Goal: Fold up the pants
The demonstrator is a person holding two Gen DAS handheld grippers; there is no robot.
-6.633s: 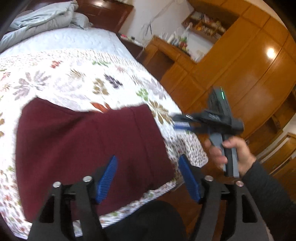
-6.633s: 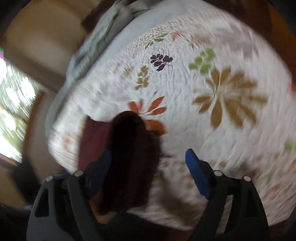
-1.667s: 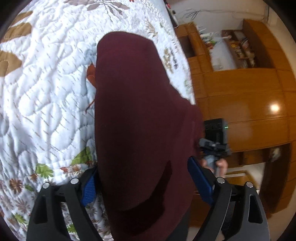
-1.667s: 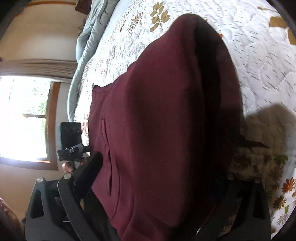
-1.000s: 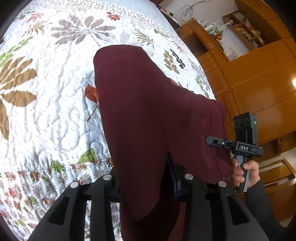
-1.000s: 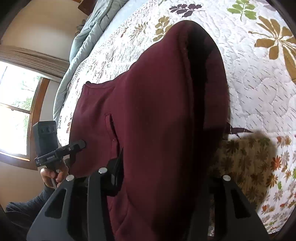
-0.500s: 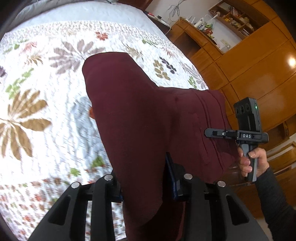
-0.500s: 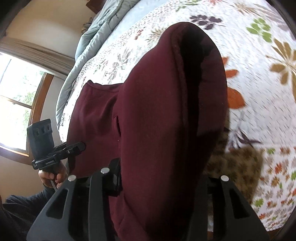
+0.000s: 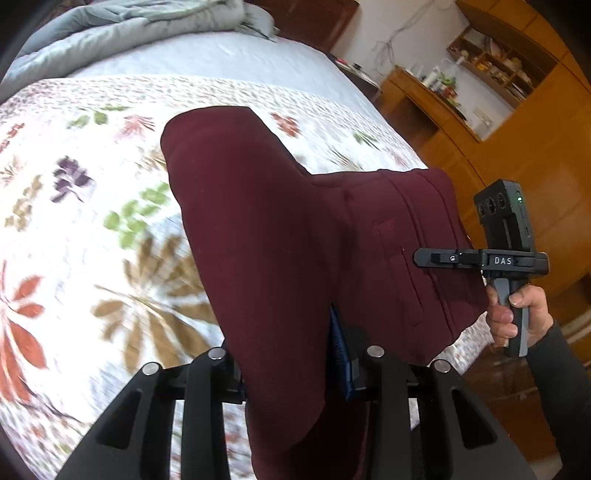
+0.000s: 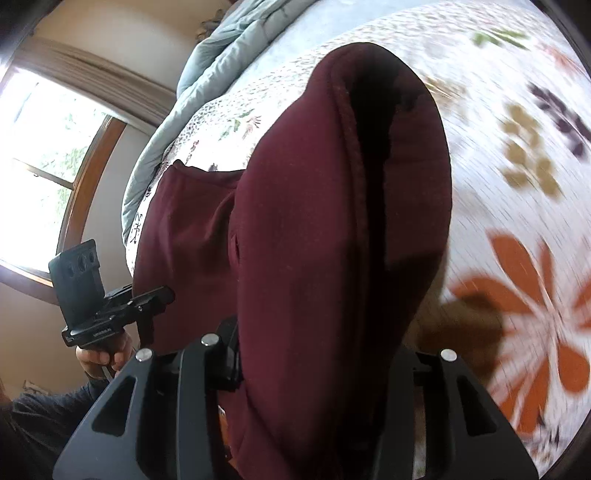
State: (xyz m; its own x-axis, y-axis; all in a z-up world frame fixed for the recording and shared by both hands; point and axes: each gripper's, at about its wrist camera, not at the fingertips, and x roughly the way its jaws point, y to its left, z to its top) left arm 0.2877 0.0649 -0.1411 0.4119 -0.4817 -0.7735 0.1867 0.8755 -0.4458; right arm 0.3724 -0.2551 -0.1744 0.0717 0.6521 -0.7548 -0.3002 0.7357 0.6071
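Nearest: left gripper (image 9: 288, 365), black w/ blue pads, pinched tight on a fold of the dark maroon fleece pants (image 9: 280, 229). Right gripper (image 10: 314, 365) likewise clamped on thick maroon cloth; its right finger is mostly hidden behind the fabric.

Pants hang from both grippers, lifted, far end draped back onto the white quilted bedspread w/ leaf print (image 9: 92, 192). Waistband and pocket seam lie toward the right gripper's side in the left view.

Vs 0.5 s ago: same grips, but both cams tilted up, so more bed shows and the quilt is motion-blurred.

Farther: rumpled grey-blue duvet (image 9: 122, 26) at bed head, orange wooden cabinets (image 9: 524, 147), bright window (image 10: 40, 155).
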